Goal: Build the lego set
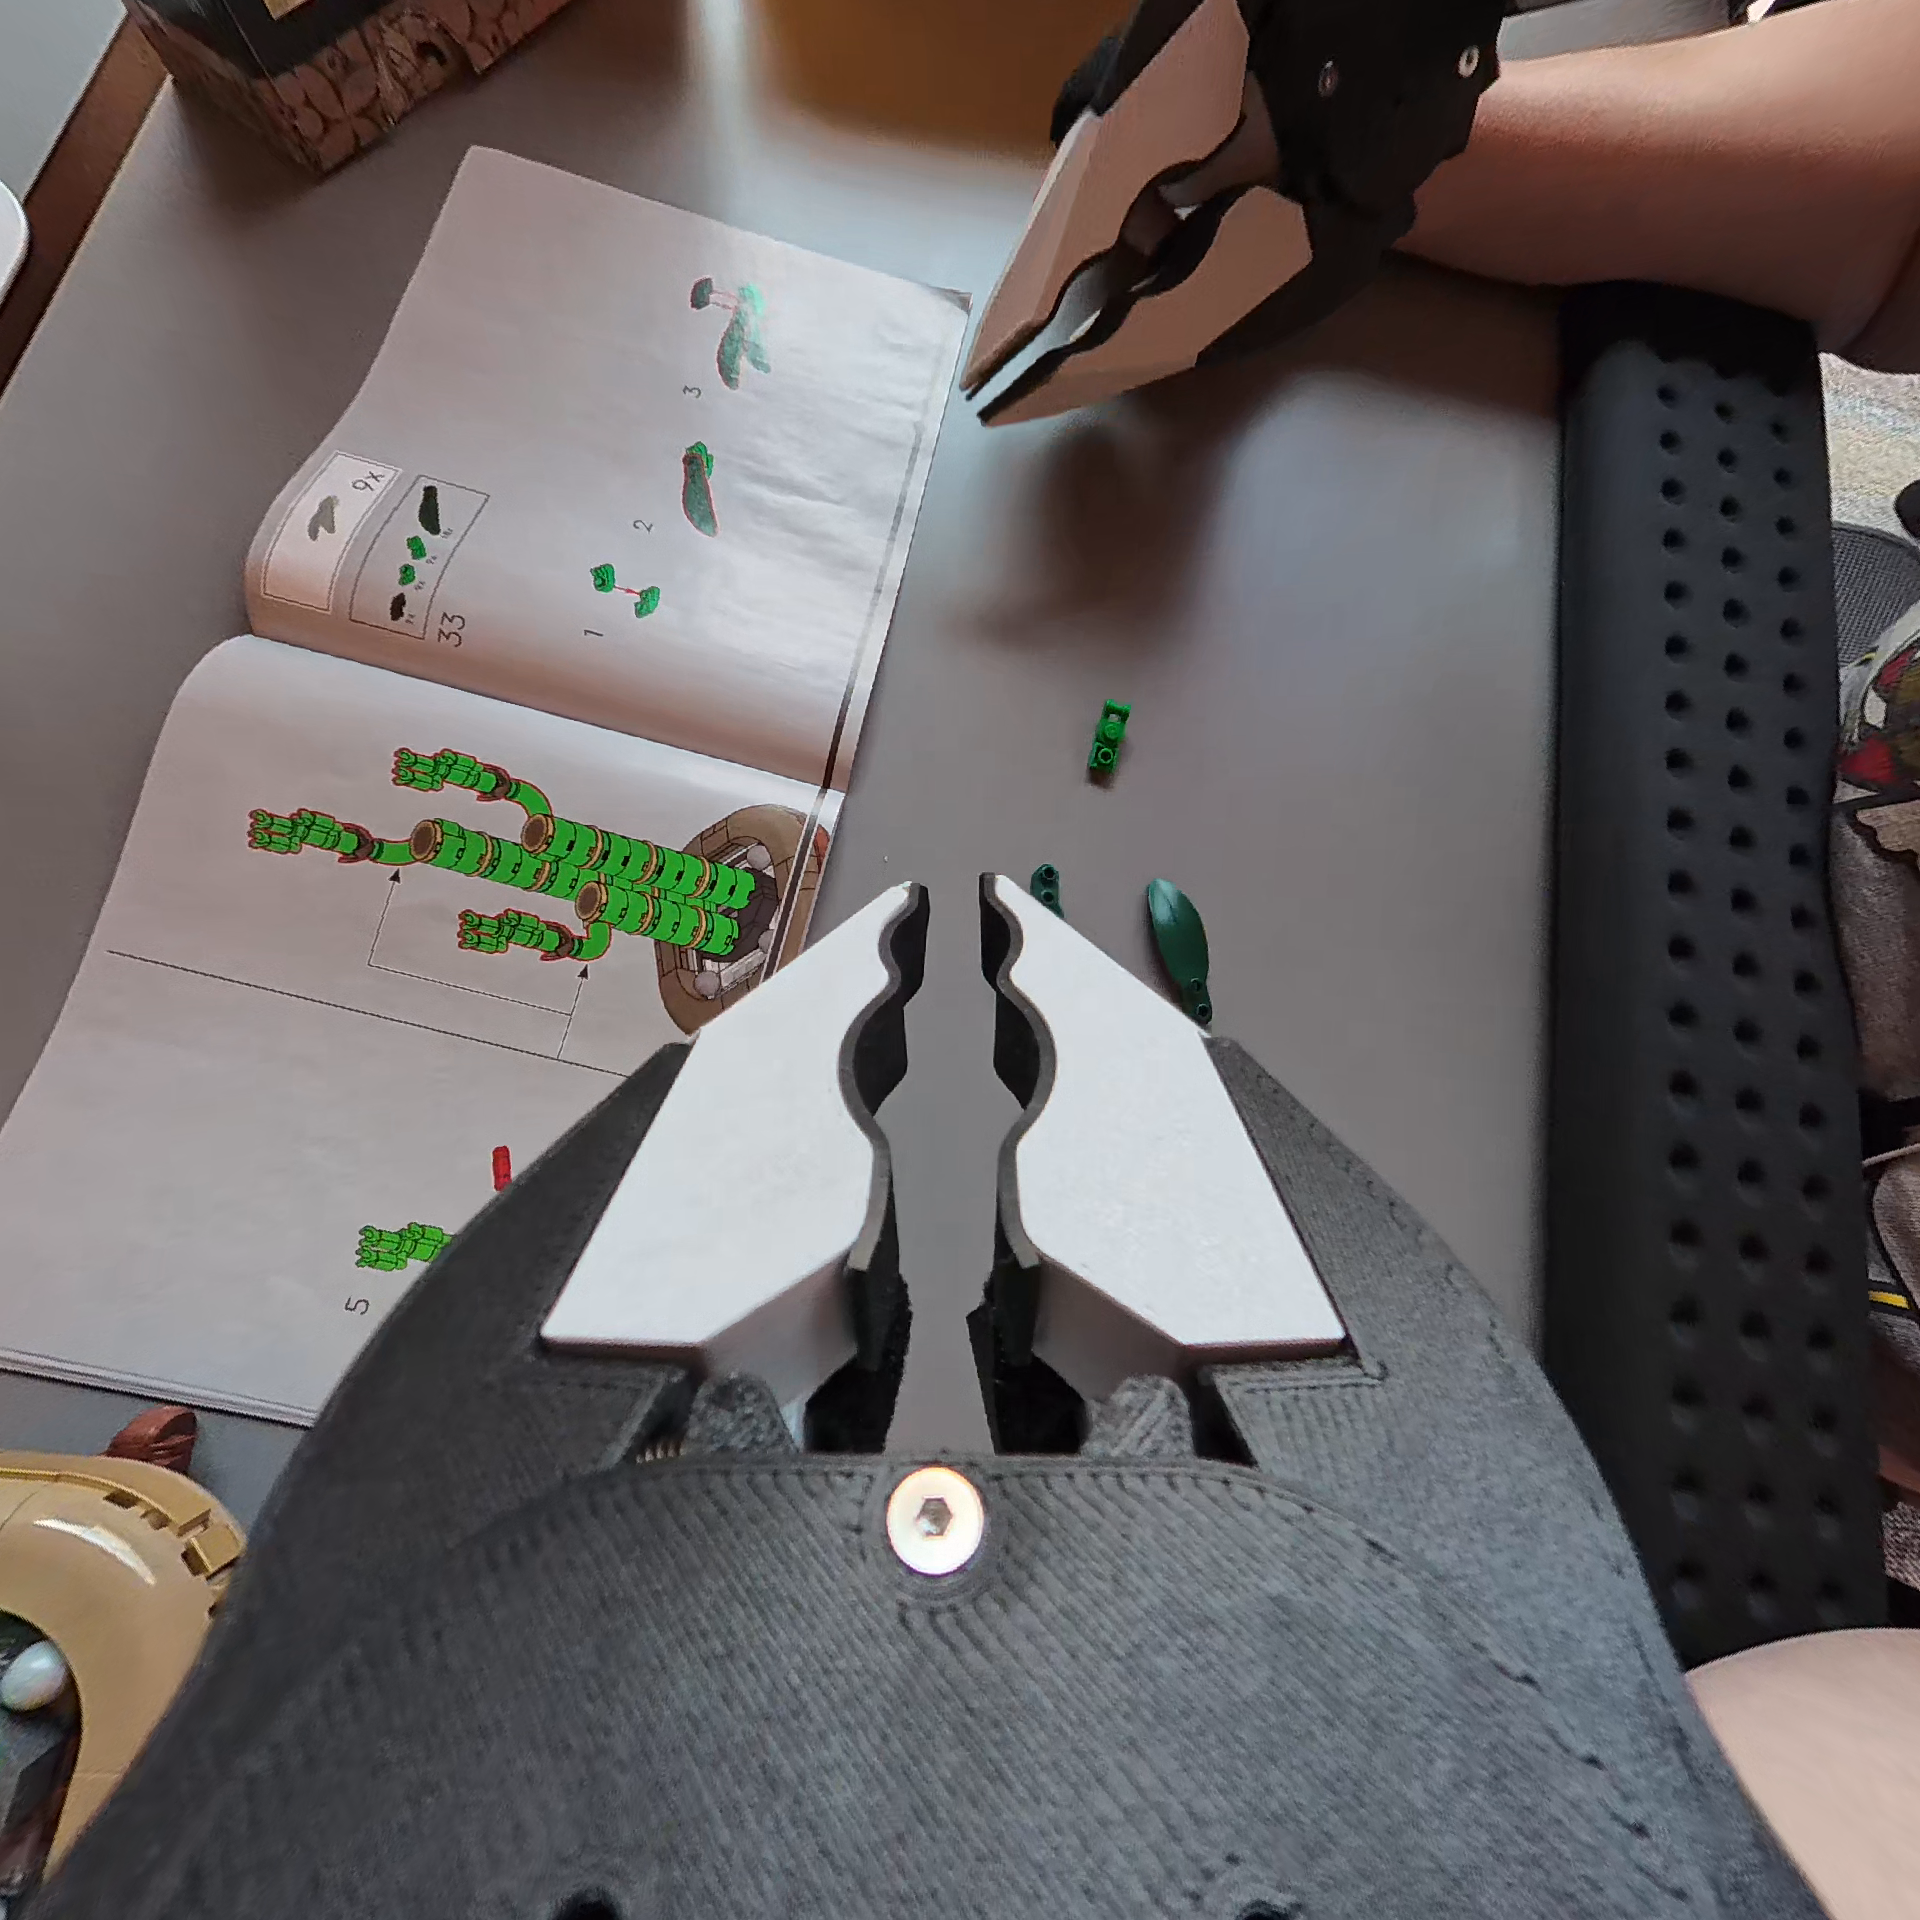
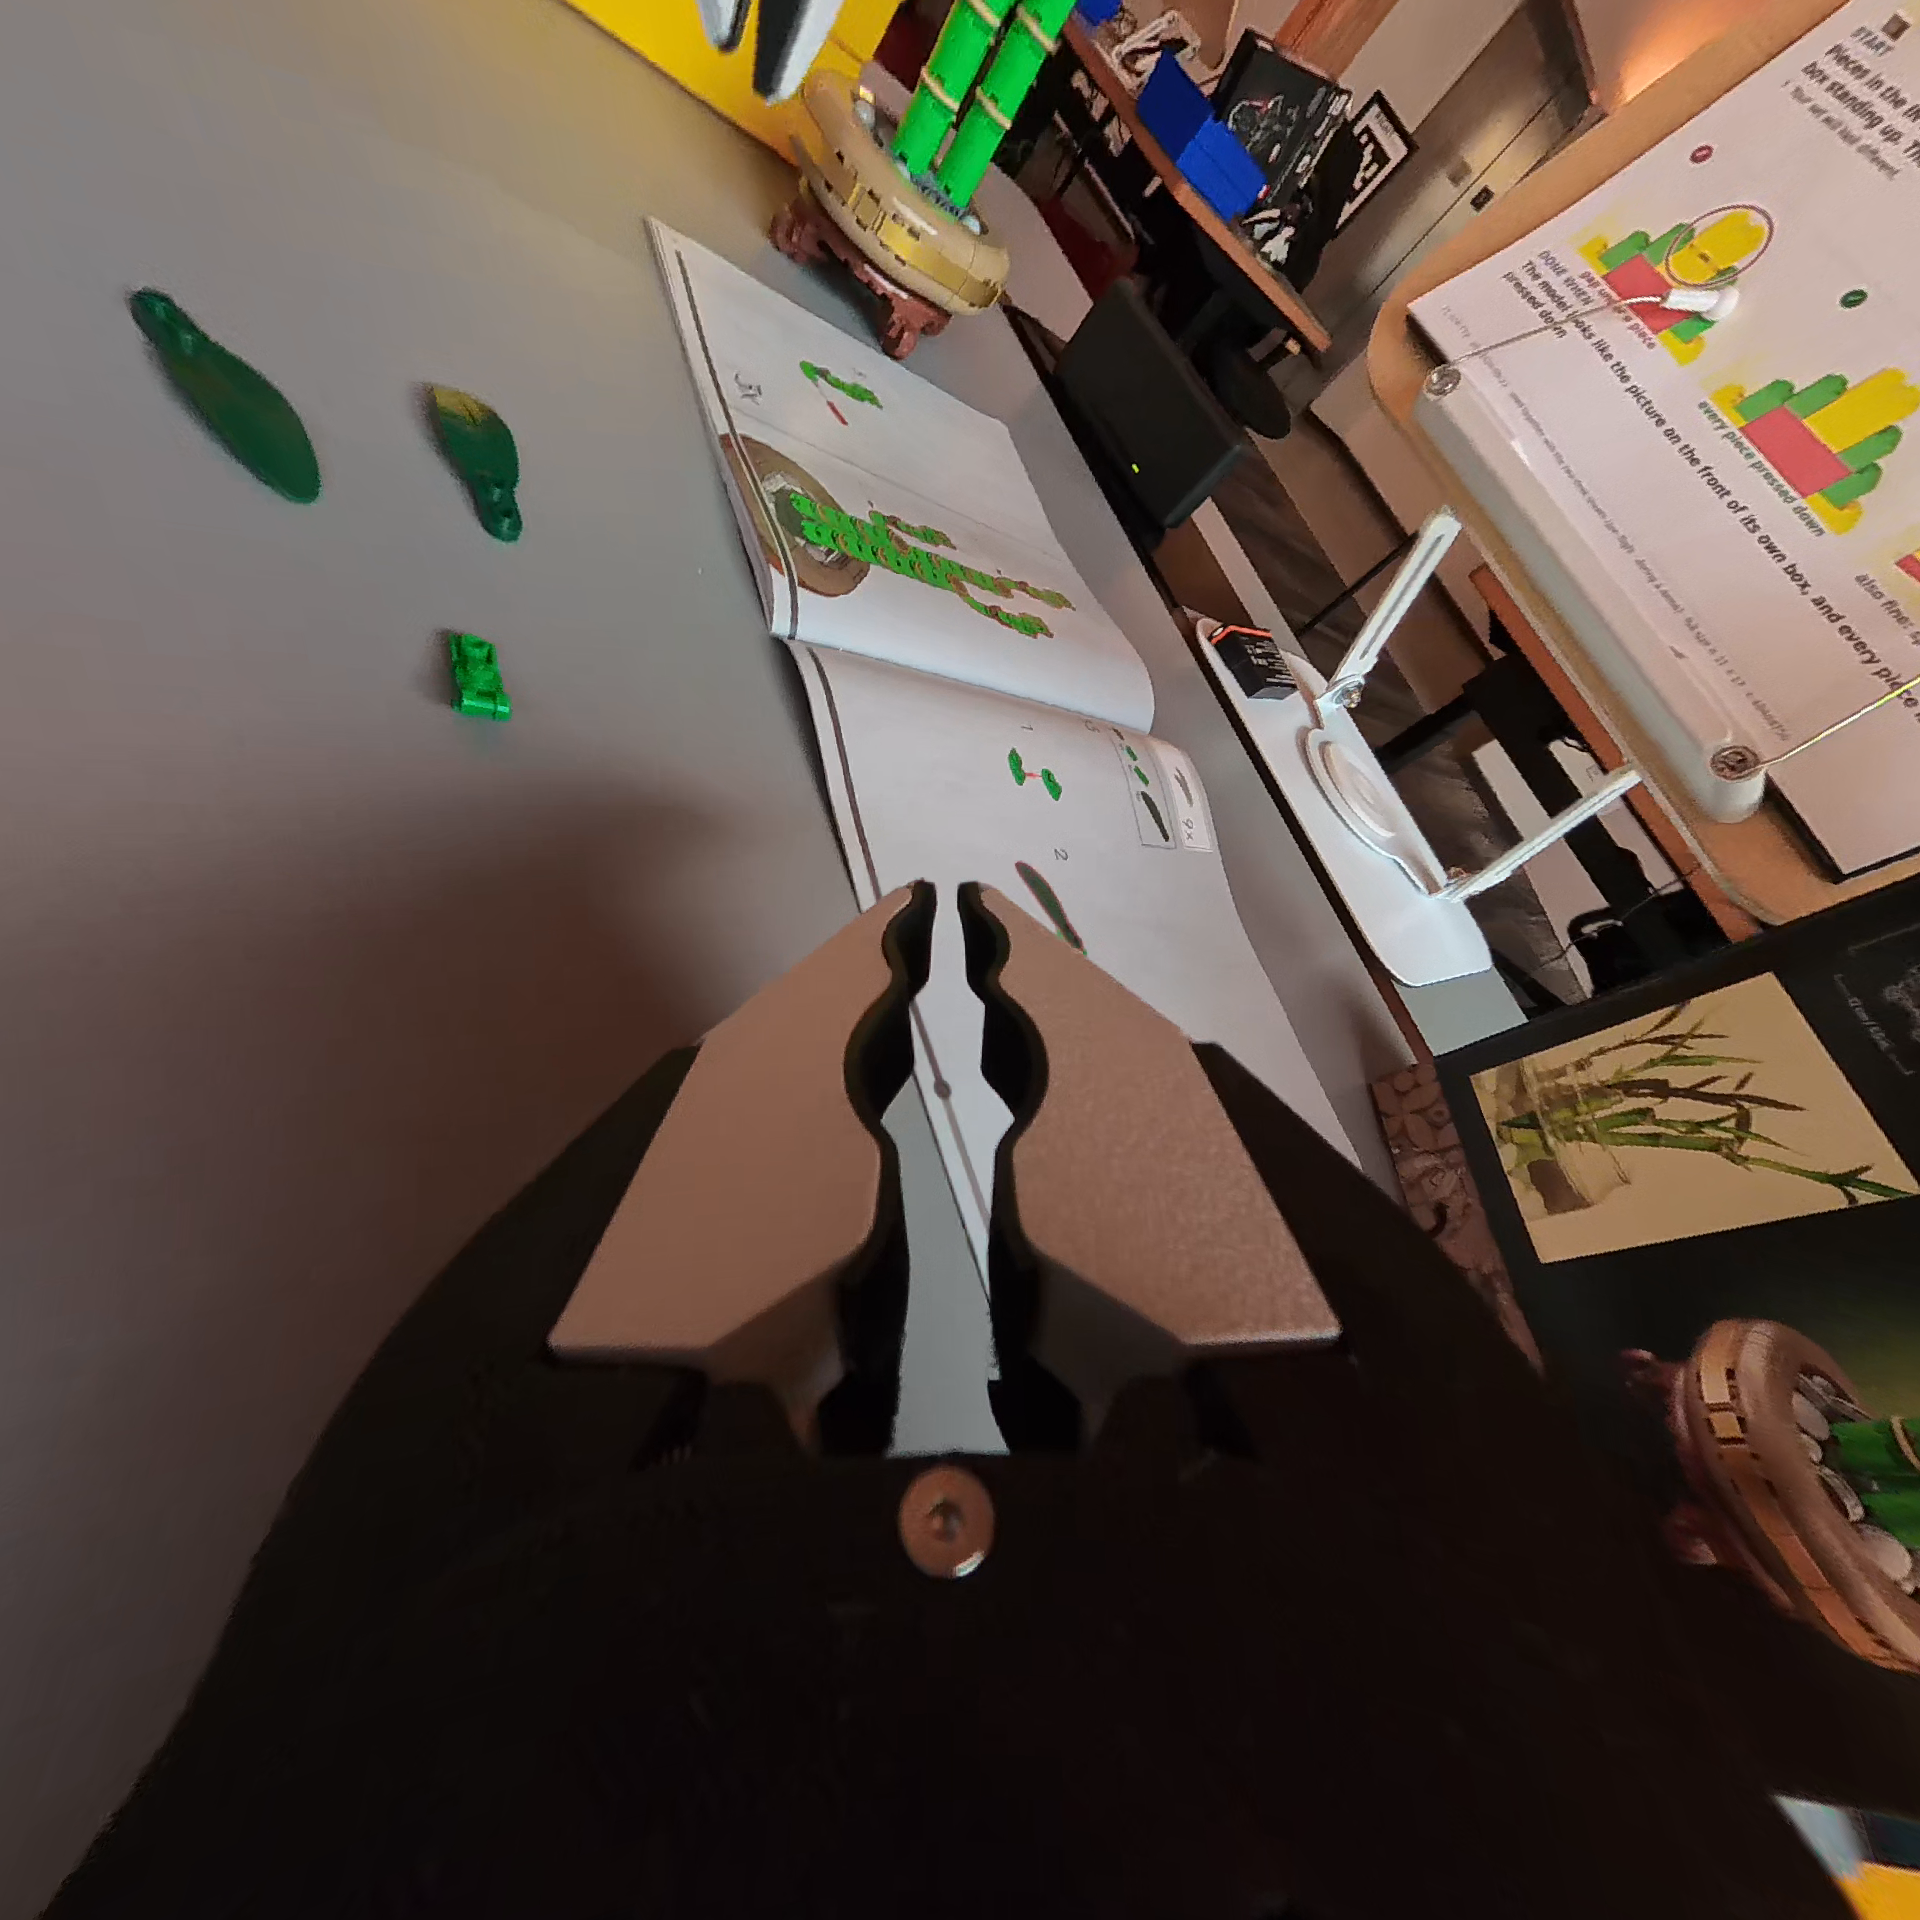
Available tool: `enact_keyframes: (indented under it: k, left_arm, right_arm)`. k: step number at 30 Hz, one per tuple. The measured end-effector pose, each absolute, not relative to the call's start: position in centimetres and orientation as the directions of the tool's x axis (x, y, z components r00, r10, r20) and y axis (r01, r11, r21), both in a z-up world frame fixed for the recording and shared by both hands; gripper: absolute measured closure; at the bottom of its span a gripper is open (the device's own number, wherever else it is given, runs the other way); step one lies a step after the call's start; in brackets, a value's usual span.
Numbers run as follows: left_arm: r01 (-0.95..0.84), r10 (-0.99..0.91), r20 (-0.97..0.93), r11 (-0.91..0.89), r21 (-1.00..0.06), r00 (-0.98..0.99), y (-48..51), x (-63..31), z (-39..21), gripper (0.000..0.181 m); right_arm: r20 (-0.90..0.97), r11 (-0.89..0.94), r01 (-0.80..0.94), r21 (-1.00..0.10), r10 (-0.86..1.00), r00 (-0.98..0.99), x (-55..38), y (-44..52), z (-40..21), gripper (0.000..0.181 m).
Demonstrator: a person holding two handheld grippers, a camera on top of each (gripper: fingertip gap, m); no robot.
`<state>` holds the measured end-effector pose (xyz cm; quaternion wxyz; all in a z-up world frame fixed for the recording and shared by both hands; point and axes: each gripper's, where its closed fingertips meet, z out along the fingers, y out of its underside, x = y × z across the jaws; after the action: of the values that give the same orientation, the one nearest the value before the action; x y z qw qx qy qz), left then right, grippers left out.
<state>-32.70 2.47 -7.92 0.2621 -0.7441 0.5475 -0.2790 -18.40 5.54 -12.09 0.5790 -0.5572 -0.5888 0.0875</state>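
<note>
My left gripper point(image 1: 952, 900) is empty, its jaws a narrow gap apart, low over the grey table point(image 1: 1247, 582). A dark green leaf point(image 1: 1179, 943) lies just right of its tips, and a smaller dark leaf piece point(image 1: 1047, 889) is partly hidden behind its right finger. A small bright green piece point(image 1: 1110, 738) lies farther ahead. My right gripper point(image 1: 985, 400) hovers beyond, nearly closed and empty. In the right wrist view my right gripper point(image 2: 943, 894) is over the open instruction booklet point(image 2: 935, 623), with the two leaves point(image 2: 229, 400) point(image 2: 478, 457) and the bright green piece point(image 2: 478, 675) to its left.
The bamboo model point(image 2: 935, 156) on its tan base stands at the booklet's far end; its base shows at the left wrist view's lower left point(image 1: 94, 1558). The set box point(image 2: 1714, 1247) stands right. A white stand point(image 2: 1382, 831) is at the table edge. A black perforated chair arm point(image 1: 1704, 935) runs along the table's near side. The gap from one gripper's tips to the other's is roughly 15 cm. My right tips are roughly 9 cm from the bright green piece point(image 2: 478, 675). It is also in sight in the left wrist view point(image 1: 1117, 723). The dark green leaf point(image 1: 1179, 943) lies some 11 cm from my left tips, 15 cm from my right tips.
</note>
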Motion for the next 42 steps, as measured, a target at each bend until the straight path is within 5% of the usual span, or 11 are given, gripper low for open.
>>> enact_keyframes:
  k: [36,42]
  left_arm:
    - [-0.69,-0.953,0.066,-0.26,-0.676,0.294,2.5,-34.6,-6.8,0.174]
    - [-0.697,-0.957,0.038,-0.236,-0.677,0.287,2.2,-34.7,-6.4,0.175]
  right_arm:
    - [0.614,0.365,0.603,-0.71,0.74,0.275,-18.3,5.9,-12.8,0.177]
    - [0.415,0.288,0.584,-0.759,0.905,0.093,-25.1,0.0,-12.5,0.165]
